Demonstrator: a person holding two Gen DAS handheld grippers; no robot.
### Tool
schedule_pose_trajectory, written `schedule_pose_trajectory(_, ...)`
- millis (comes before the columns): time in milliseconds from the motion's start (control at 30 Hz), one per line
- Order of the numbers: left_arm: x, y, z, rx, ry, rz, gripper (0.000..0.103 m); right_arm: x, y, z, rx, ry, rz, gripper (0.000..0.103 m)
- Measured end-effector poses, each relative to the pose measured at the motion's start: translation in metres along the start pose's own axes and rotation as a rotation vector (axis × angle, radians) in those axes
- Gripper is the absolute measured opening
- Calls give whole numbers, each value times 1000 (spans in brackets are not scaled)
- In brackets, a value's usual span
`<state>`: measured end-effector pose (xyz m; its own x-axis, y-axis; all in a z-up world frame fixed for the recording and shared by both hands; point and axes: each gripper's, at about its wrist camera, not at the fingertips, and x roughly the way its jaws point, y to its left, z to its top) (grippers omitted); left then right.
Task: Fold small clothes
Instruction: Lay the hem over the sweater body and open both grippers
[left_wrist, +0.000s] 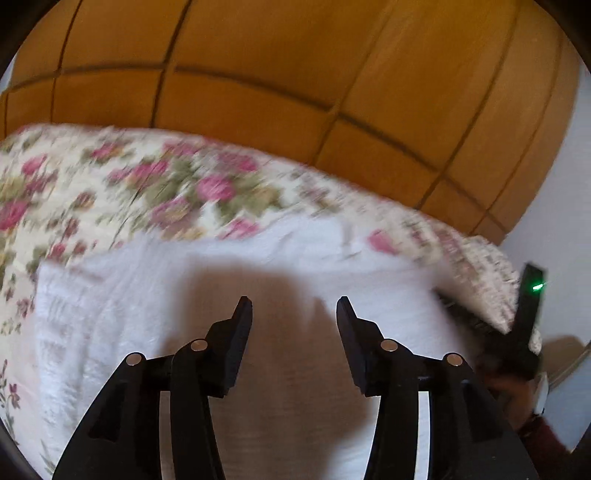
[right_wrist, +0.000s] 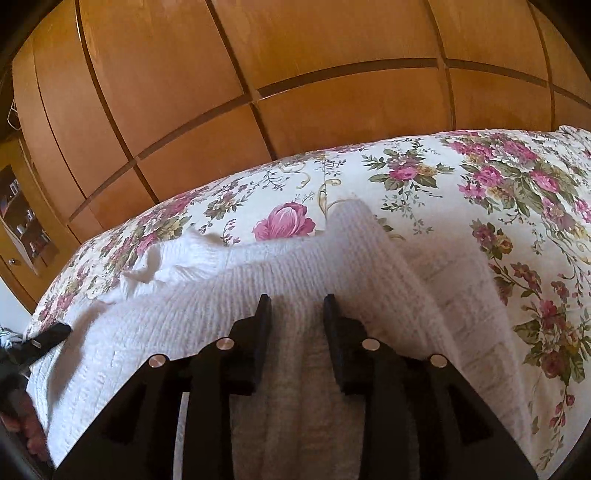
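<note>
Right wrist view: right hand-held gripper (right_wrist: 297, 308) and left hand-held gripper (left_wrist: 294, 310), jaws apart, over white knit sweater (right_wrist: 207, 306).

Orange-brown panelled wardrobe (right_wrist: 295, 92) behind bed; floral bedspread (right_wrist: 517, 192); daylight.

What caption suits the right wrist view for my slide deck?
Right claw open above a white knit sweater on a floral bedspread.

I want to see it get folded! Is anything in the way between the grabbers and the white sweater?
No. The white sweater lies bare on the flowered bedspread, with the left gripper and right gripper open just above it.
</note>
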<state>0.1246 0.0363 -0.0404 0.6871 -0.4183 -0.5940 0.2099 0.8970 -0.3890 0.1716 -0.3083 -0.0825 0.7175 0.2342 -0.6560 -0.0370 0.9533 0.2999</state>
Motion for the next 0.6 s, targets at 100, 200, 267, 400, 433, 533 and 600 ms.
schedule_pose_trajectory(100, 10, -36, 4, 111, 4, -21, 63, -1, 0, -1, -1, -7, 5, 33)
schedule_pose_trajectory(200, 41, -52, -6, 209, 85, 48, 63, -4, 2, -2, -9, -19, 6, 40)
schedule_pose_trajectory(267, 70, -47, -22, 261, 144, 89, 73, -6, 3, -3, -12, -23, 11, 46)
schedule_pose_trajectory(400, 65, -42, -25, 270, 93, 52, 74, -35, 7, 1, 3, -71, -16, 68)
schedule_pose_trajectory(433, 63, -40, -26, 261, 86, 39, 74, -43, 6, 2, 3, -95, -16, 68)
schedule_pose_trajectory(533, 60, -38, -27, 247, 72, 27, 74, -46, 0, 10, -21, -96, -87, 62)
schedule_pose_trajectory(600, 61, -39, -28, 254, 73, 29, 76, -27, -11, 10, -47, -20, -201, 49)
